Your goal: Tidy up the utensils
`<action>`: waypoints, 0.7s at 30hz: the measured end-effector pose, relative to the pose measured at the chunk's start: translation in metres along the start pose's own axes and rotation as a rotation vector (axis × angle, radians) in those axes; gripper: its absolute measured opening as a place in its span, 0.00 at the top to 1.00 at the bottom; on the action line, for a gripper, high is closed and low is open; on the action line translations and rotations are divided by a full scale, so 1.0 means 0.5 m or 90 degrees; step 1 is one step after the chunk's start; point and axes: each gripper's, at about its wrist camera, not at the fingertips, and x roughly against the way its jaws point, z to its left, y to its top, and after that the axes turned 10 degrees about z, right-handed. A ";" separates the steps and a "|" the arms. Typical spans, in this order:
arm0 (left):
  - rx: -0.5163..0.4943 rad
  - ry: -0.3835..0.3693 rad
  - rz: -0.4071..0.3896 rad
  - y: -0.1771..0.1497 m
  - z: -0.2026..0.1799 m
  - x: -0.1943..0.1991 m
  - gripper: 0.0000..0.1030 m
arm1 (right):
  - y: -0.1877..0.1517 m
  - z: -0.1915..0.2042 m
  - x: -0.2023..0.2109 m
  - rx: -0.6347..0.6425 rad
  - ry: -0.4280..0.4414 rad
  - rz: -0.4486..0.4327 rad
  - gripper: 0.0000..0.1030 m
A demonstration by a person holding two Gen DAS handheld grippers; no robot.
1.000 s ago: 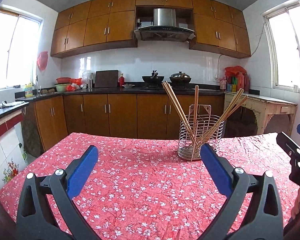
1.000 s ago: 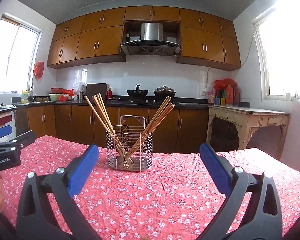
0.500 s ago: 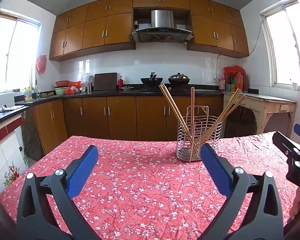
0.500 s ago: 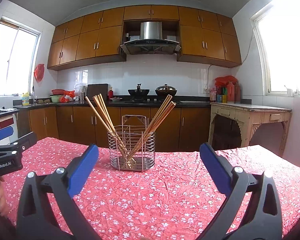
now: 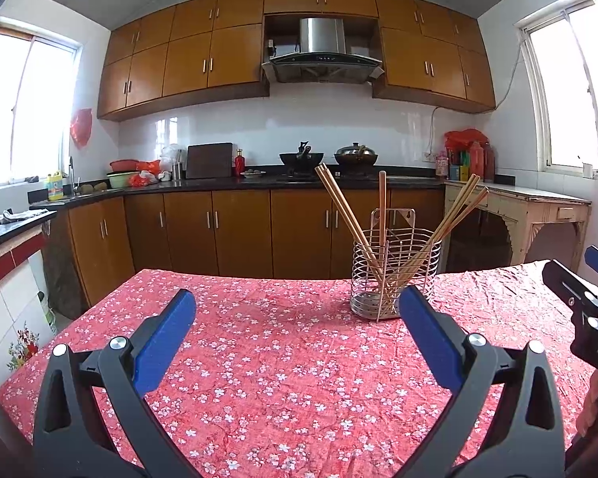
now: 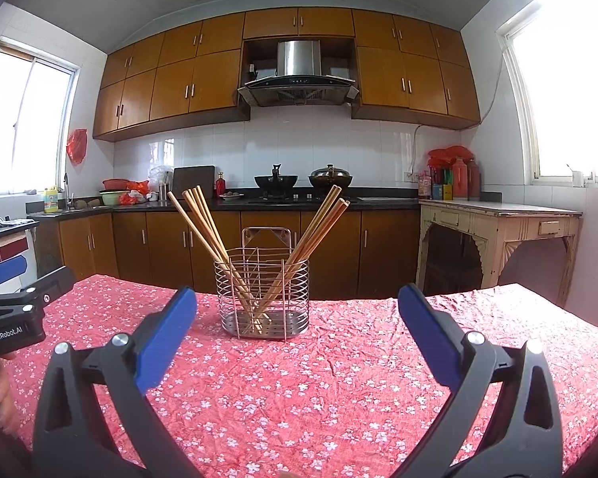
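Note:
A wire utensil holder [image 5: 394, 275] [image 6: 264, 296] stands on the red floral tablecloth [image 5: 283, 362] [image 6: 339, 378]. Several wooden chopsticks [image 5: 341, 215] [image 6: 203, 227] stand in it, leaning left and right. My left gripper [image 5: 297, 306] is open and empty, held above the table with the holder just inside its right finger. My right gripper [image 6: 297, 306] is open and empty, with the holder between its fingers and farther off. Each gripper shows at the edge of the other's view: the right one [image 5: 586, 298] and the left one [image 6: 16, 290].
Kitchen counter with wooden cabinets [image 5: 235, 231] runs behind the table, with a stove and pots [image 5: 327, 157]. A pale side table [image 6: 498, 235] stands at the right. The table's far edge [image 5: 259, 275] lies behind the holder.
Both grippers have drawn back and tilted up slightly, so the holder sits a little farther away and lower in view. Both stay open and empty.

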 end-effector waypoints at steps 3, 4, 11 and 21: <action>0.000 -0.001 0.001 0.000 0.000 -0.001 0.02 | 0.000 0.000 0.000 0.001 -0.001 0.000 0.04; 0.000 -0.002 0.001 0.000 0.001 -0.002 0.02 | 0.000 0.000 0.000 0.001 0.000 0.000 0.04; 0.000 -0.002 0.001 -0.001 0.002 -0.003 0.02 | 0.000 0.000 0.000 0.000 -0.001 0.001 0.04; -0.001 0.000 0.002 -0.003 0.001 -0.005 0.02 | -0.005 -0.001 -0.006 -0.004 0.002 0.007 0.04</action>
